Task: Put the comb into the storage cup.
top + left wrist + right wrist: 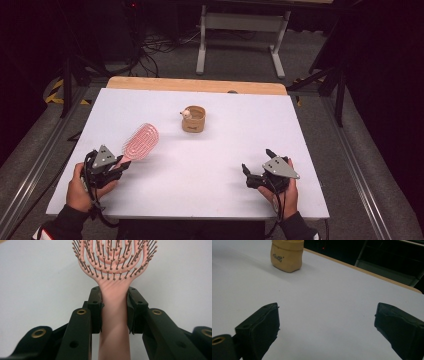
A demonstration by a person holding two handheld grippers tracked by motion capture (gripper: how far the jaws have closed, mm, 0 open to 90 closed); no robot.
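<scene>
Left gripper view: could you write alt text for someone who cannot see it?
A pink hairbrush is clamped by its handle between the two black jaws of the left hand-held gripper. Its bristled head points away, over a white table.

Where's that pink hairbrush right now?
In the high view the pink hairbrush is at the table's left, its handle clamped in the left gripper, left of the tan pouch.

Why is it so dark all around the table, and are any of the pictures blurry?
High view: light falls on the white table alone, the room behind is black, and the pink hairbrush looks soft. Left gripper view: the brush's bristles are sharp. Right gripper view: the near jaws are blurry, and the tan pouch is a little soft.
</scene>
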